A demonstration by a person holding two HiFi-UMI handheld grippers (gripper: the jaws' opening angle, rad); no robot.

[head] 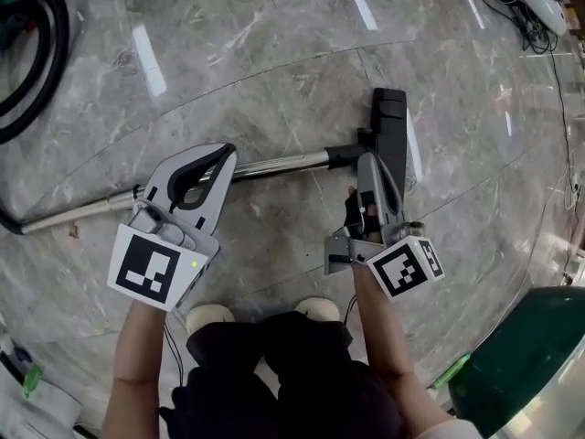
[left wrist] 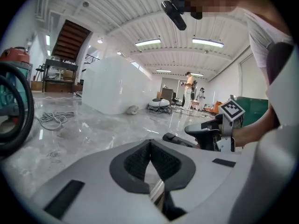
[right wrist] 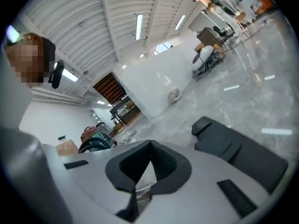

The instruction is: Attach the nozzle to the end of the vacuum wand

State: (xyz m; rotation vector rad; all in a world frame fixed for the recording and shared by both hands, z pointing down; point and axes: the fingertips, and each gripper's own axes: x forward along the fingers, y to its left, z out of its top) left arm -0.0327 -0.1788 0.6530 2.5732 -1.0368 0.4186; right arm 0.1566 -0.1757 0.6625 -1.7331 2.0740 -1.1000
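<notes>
Head view, steeply downward: showed one chrome vacuum wand (head: pixel 283 163) lying flat on the marble floor (head: pixel 274 62), left end running toward a looped black hose (head: pixel 55 44), right end meeting the neck of the black nozzle (head: pixel 391 122). Could not tell whether that neck sat pushed home or merely touched the tube.

Found the left gripper (head: pixel 222 154) above the wand's middle, jaws closed tip to tip on nothing, the tube passing underneath, not between them. Found the right gripper (head: pixel 367 161) just beside the nozzle's neck, jaws likewise shut and empty. Confirmed both in the gripper views by pads pressed together, with only floor and a sliver of chrome showing through the gap behind.

Judged the step in hand as taking hold ahead of the join. Needed, to do it well:
- opening both jaws first;
- clamping the left square across the tube, close to its nozzle end, against rolling;
- taking the nozzle by its neck, not its broad head;
- lining neck and tube on one axis;
- pushing straight in, without levering sideways, until seated.

Risked otherwise a slipping grip on polished chrome.

Counted: one wand, one nozzle, one hose, two grippers, two marker cubes (head: pixel 151 268), one green bin (head: pixel 530 355) at lower right.
</notes>
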